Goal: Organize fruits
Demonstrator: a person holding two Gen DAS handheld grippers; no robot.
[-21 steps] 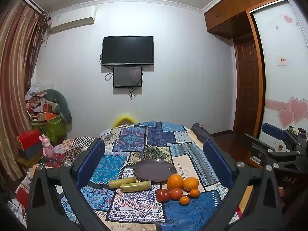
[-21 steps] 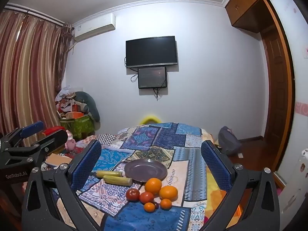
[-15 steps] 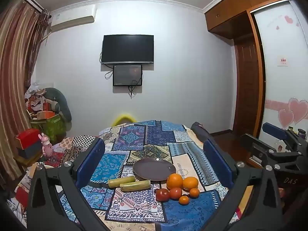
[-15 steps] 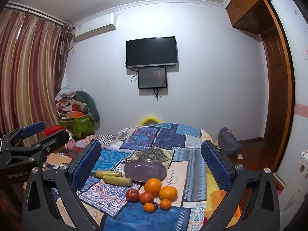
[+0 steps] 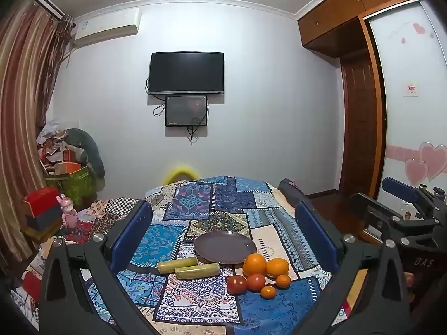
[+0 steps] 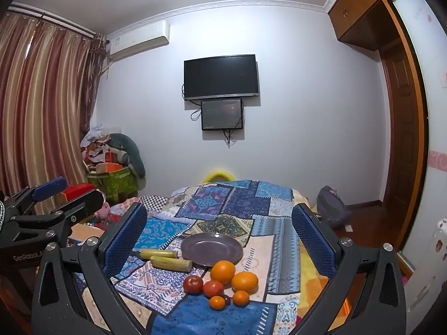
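Note:
On the patchwork cloth (image 5: 195,203) lies an empty dark purple plate (image 5: 225,246) (image 6: 211,249). In front of it sit two large oranges (image 5: 254,264) (image 6: 222,271), two red tomatoes (image 5: 237,284) (image 6: 193,284) and two small mandarins (image 5: 268,292) (image 6: 217,302). Two yellow-green stalk pieces (image 5: 197,270) (image 6: 171,263) lie left of the plate. My left gripper (image 5: 223,237) hovers well back from the fruit, open and empty. My right gripper (image 6: 218,237) is likewise open and empty, above the table's near side. Each gripper shows at the edge of the other's view.
A wall-mounted TV (image 5: 186,73) hangs on the far wall. Boxes and clutter (image 5: 64,170) pile up at the left by the curtains (image 6: 42,106). A wooden wardrobe and door (image 5: 360,128) stand at the right; a dark bag (image 6: 332,206) lies on the floor.

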